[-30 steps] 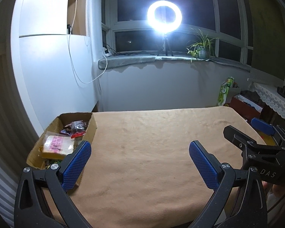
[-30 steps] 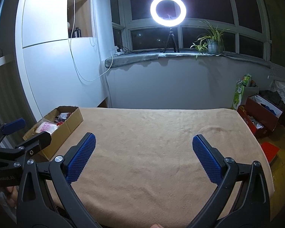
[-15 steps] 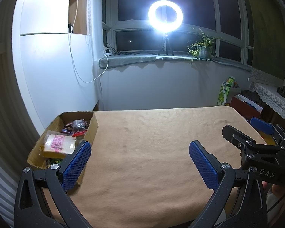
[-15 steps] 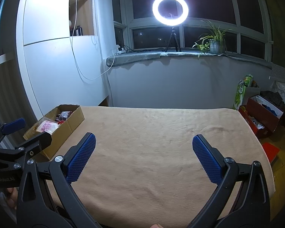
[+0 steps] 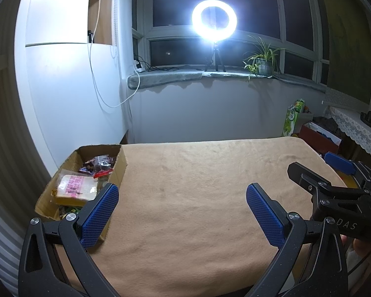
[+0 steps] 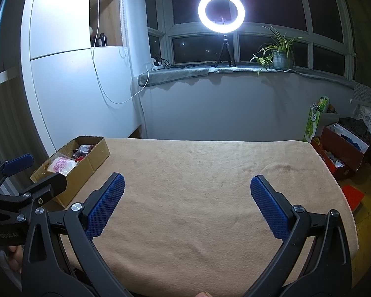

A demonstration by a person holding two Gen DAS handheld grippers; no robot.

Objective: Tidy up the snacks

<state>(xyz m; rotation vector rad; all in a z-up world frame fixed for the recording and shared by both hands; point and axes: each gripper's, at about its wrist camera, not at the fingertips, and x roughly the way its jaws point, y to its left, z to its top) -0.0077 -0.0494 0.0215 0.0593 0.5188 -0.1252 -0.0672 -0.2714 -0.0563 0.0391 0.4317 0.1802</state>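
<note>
nudging closer, cardboard box (image 5: pixel 120 163) larger

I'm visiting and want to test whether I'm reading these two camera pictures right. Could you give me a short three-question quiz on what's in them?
1. True or false: the left gripper is shut on a snack.
2. Where are the snacks? A) scattered over the tan cloth B) in the cardboard box at the table's left edge C) on the windowsill
3. Fill in: the bright thing on the windowsill is a ____ light on a small tripod.

Key
1. False: both it and the right gripper are open and hold nothing.
2. B
3. ring
</note>
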